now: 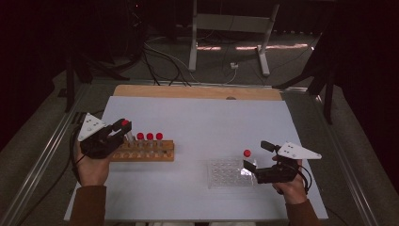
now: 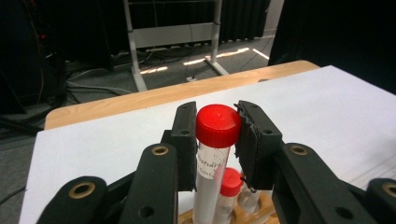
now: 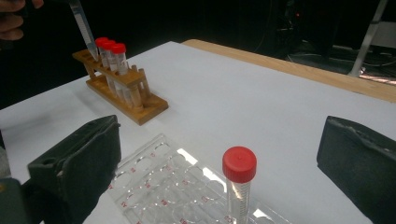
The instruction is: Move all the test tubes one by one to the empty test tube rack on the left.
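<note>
The left gripper (image 2: 217,140) pinches a red-capped tube (image 2: 215,154) just under its cap, tilted, its tip above the wooden rack (image 1: 143,151). The right gripper (image 3: 224,172) stands spread around another capped tube (image 3: 239,184) upright in the clear well plate (image 3: 159,186).

From my seat, the white table (image 1: 197,117) lies open between the wooden tube rack (image 1: 146,153) and the clear well plate (image 1: 228,173), a wide lane. Three red-capped tubes (image 1: 149,137) block passage over the rack. One capped tube (image 3: 239,179) stands at the plate, between my right gripper's (image 3: 219,158) parted jaws.
</note>
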The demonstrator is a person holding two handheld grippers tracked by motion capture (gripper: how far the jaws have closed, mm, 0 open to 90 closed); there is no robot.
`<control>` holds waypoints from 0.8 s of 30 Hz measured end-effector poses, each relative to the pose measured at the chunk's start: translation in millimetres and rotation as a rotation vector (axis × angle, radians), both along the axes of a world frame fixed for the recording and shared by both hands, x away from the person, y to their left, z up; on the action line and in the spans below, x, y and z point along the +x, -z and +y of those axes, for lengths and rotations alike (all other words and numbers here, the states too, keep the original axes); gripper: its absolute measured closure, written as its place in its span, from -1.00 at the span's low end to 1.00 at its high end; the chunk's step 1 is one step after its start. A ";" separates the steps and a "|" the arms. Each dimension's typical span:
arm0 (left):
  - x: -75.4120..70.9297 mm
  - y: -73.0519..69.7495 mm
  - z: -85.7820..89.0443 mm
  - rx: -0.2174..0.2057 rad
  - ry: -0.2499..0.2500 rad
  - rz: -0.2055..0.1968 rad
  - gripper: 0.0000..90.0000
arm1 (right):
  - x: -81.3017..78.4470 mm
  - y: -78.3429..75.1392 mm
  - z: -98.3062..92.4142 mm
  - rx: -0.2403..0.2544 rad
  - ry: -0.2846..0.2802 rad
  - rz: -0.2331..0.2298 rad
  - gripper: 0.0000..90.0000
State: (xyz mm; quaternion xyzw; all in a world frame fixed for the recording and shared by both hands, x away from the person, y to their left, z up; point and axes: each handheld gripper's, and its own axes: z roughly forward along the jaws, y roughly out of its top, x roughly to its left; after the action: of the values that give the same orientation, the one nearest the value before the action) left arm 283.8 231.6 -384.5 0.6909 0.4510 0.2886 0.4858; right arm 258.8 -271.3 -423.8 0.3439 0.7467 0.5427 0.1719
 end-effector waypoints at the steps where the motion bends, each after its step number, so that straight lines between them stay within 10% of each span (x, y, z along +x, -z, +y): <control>1: 0.5 1.4 1.2 0.002 -0.003 0.004 0.57 | 0.1 0.1 -0.1 0.000 0.000 0.000 -1.00; 24: 5.3 33.1 3.4 -0.010 -0.024 0.058 0.57 | -0.3 0.5 -0.4 0.003 -0.002 -0.001 -1.00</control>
State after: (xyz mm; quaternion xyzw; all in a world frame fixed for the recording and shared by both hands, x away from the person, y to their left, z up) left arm 289.1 235.1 -417.6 0.6910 0.4744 0.2719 0.4727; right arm 258.5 -271.7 -424.2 0.3433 0.7462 0.5440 0.1713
